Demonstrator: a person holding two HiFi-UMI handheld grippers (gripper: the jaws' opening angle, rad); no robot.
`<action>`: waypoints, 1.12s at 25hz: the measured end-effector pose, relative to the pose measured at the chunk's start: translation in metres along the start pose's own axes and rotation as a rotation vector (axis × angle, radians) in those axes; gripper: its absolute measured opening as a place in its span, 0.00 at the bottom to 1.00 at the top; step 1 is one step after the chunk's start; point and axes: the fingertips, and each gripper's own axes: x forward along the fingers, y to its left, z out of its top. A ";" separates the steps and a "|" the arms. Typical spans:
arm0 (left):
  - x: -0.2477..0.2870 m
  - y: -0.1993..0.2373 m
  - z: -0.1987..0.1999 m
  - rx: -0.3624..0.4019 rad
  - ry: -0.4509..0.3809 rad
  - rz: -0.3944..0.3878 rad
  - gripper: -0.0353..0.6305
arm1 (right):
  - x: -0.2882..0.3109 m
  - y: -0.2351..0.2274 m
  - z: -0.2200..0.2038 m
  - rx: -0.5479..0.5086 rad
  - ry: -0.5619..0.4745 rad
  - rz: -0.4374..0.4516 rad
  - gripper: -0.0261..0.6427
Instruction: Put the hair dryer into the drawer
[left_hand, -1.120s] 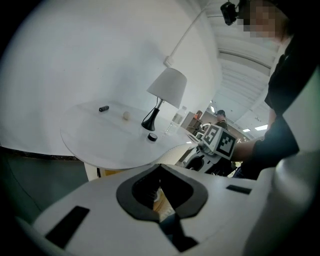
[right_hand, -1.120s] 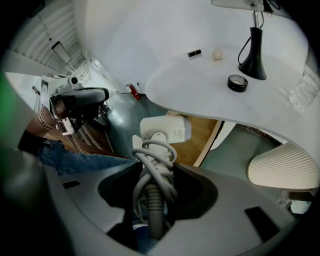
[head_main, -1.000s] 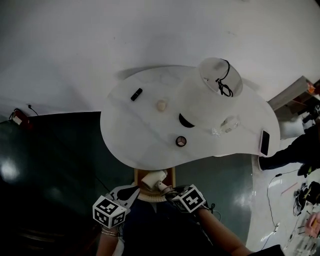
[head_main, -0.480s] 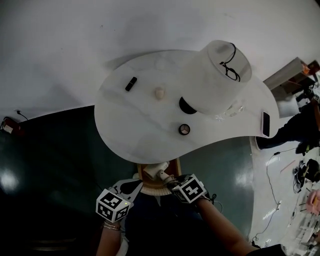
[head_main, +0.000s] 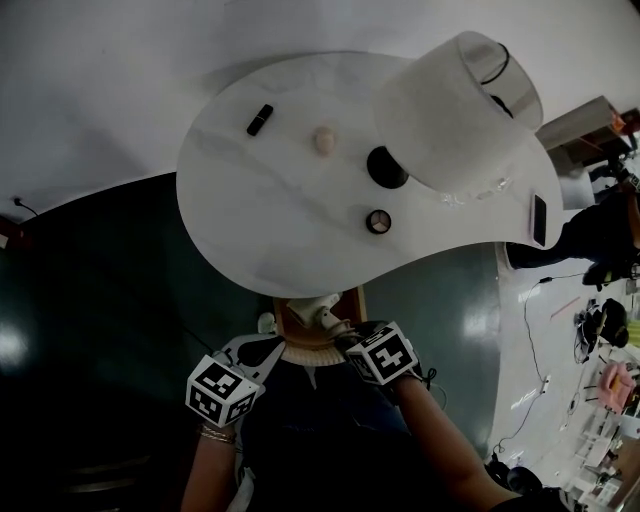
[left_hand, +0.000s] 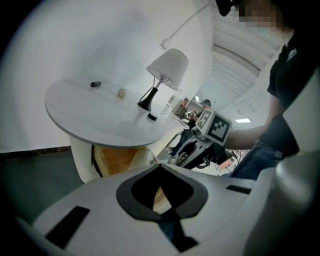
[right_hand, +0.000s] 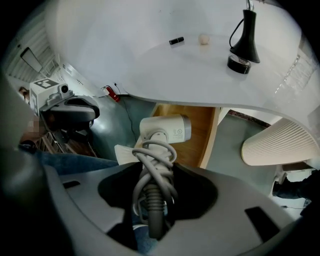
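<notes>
The white hair dryer (right_hand: 165, 131) has its grey cord wound round the handle, and my right gripper (right_hand: 155, 200) is shut on that handle. In the head view the hair dryer (head_main: 315, 308) hangs over the open wooden drawer (head_main: 352, 300) under the white table's near edge (head_main: 290, 285), with my right gripper (head_main: 338, 330) just behind it. In the right gripper view the drawer (right_hand: 200, 135) lies beyond the dryer's barrel. My left gripper (head_main: 266, 342) is beside the drawer's left, shut with nothing in it (left_hand: 167, 212).
On the table stand a lamp with a white shade (head_main: 455, 110) and black base (head_main: 386, 167), a small black object (head_main: 259, 119), a beige ball (head_main: 324, 139), a round item (head_main: 378, 221) and a phone (head_main: 539, 220). A ribbed white object (right_hand: 280, 142) sits right of the drawer.
The head view has tilted, so the table sits higher in the picture. Both grippers and the dryer have edged slightly toward the drawer; the grip is unchanged.
</notes>
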 end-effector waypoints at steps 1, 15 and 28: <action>0.001 0.000 -0.001 0.002 0.006 -0.001 0.08 | 0.001 -0.001 0.000 0.003 0.001 -0.003 0.35; 0.010 0.008 -0.022 -0.005 0.042 0.004 0.08 | 0.024 -0.009 -0.002 0.047 0.019 -0.011 0.35; 0.000 0.050 -0.032 -0.015 0.038 0.008 0.08 | 0.060 0.003 0.025 0.066 0.027 -0.027 0.35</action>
